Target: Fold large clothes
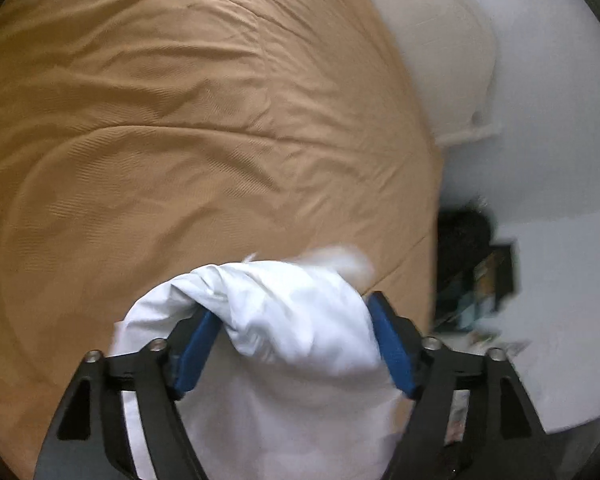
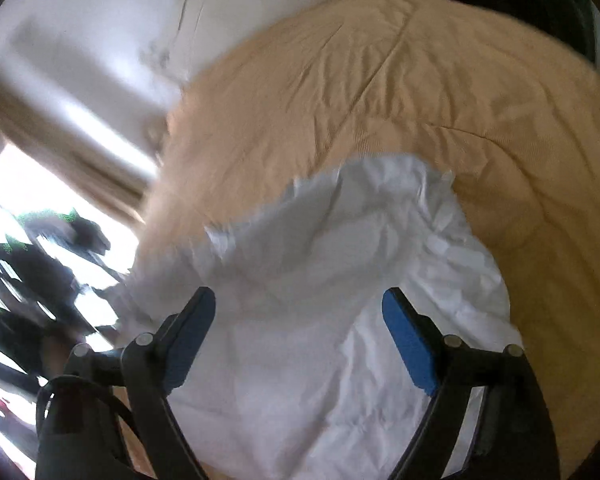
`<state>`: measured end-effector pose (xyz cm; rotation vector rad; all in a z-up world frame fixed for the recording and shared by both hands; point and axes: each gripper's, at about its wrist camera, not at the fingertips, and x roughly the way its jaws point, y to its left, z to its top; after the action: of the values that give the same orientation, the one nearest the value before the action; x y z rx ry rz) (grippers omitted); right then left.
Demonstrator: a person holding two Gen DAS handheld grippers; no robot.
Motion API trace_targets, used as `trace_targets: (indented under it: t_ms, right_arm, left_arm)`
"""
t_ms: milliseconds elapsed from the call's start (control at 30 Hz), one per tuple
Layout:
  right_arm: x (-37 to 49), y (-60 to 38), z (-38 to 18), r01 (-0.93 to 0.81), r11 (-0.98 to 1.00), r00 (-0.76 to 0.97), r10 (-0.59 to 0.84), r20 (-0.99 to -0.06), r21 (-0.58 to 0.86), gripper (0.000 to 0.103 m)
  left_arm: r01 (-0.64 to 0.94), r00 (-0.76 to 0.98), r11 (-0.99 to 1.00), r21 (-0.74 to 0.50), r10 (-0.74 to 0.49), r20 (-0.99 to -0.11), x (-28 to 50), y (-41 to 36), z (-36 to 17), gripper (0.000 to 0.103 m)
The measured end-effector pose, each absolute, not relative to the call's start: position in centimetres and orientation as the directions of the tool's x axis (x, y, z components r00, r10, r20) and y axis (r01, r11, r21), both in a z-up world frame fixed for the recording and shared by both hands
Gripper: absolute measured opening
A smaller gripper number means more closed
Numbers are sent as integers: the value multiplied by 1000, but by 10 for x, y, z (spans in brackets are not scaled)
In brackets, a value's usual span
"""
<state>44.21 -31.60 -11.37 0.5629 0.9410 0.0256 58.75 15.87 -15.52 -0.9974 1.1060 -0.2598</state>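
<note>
Left hand-held gripper point(image 1: 290, 332): a bunched fold of the white garment point(image 1: 284, 312) is clamped between its pads.
Right hand-held gripper point(image 2: 298, 334): spread wide, nothing held.
Garment location: crumpled at the near edge of the tan bed point(image 1: 180, 120).
Risk: with one bulky pinch, layers may slip, and unheld cloth could slide off.

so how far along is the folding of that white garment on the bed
Done: nothing looks folded; the white garment lies crumpled on the tan bedspread. In hand: the left gripper has a bunch of it between its pads; the right gripper is open over it. Left: spreading flat and every fold.
</note>
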Motion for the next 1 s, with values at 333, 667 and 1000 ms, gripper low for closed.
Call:
trace_targets:
  t_ms: [333,667,1000]
  right_arm:
    - [424,-273,-183,180,974,455,44,-890,140,65]
    - [439,-313,-123,227,922,555,143,-820,315,37]
    - [551,-294,-222,288,942,303,84,-949,176,0]
  left_arm:
    - [-101,470,860,-500,-402,-786,555,110,-96,79]
    - [29,339,997,-77,-82,-937,532,7,-193,78]
    - [0,381,1000,-8,-7,-924,507,12,-231,90]
